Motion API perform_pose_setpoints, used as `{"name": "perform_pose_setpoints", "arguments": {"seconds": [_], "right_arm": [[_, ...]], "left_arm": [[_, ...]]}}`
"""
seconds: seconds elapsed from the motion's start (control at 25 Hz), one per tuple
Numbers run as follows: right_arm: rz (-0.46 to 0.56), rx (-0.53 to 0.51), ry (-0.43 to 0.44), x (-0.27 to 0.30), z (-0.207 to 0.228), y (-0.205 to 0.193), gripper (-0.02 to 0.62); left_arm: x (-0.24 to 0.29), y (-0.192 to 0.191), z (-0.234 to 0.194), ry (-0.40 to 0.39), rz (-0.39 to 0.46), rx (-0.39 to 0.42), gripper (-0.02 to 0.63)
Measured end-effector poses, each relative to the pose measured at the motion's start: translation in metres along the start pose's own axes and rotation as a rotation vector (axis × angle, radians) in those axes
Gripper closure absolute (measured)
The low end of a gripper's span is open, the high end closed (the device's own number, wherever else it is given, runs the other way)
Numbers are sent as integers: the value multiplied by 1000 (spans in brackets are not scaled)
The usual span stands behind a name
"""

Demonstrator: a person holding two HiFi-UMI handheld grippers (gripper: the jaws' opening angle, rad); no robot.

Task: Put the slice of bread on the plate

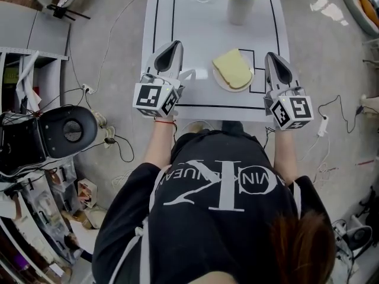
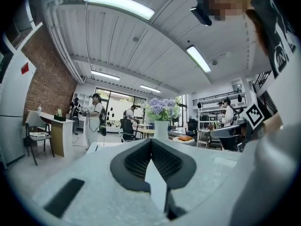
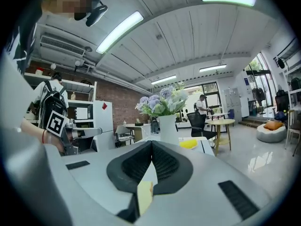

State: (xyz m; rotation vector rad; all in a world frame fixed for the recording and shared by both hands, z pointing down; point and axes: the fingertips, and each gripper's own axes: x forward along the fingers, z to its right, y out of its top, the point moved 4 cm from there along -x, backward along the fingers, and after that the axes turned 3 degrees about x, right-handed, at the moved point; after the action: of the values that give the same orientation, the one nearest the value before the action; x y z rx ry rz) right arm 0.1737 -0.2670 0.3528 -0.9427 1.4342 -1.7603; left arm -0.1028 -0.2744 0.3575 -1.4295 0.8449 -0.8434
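Bread slice [image 1: 232,67] lies on plate [image 1: 220,82]; left tongs [image 1: 174,44] and right tongs [image 1: 273,56] flank the plate, both pinched shut and empty, so best pull clear without nudging it

Grey concrete floor [image 1: 112,46], strewn with loose cables [image 1: 118,149]; a white bench [image 1: 195,40] marked with black lines stands on it; cluttered shelving [image 1: 23,87] off to the left; overhead, a white panelled ceiling [image 3: 188,36] with long strip lights [image 2: 117,4]; one side wall of red brick [image 2: 44,79]; bright windows [image 2: 115,105] at the far end; a round yellow table [image 3: 221,123], a black office chair [image 3: 194,122] and a white cabinet [image 3: 102,121] stand farther off.
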Motion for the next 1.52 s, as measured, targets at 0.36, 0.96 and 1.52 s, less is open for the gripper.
{"name": "perform_pose_setpoints", "arguments": {"seconds": [0.36, 0.96, 1.52], "right_arm": [[49, -8, 7, 2, -1, 17, 594], [103, -34, 15, 4, -6, 37, 594], [93, -29, 30, 9, -6, 35, 594]], "left_arm": [[-3, 17, -8, 33, 52, 8, 595], [-7, 45, -18, 66, 135, 27, 595], [-7, 43, -21, 79, 130, 19, 595]]}}
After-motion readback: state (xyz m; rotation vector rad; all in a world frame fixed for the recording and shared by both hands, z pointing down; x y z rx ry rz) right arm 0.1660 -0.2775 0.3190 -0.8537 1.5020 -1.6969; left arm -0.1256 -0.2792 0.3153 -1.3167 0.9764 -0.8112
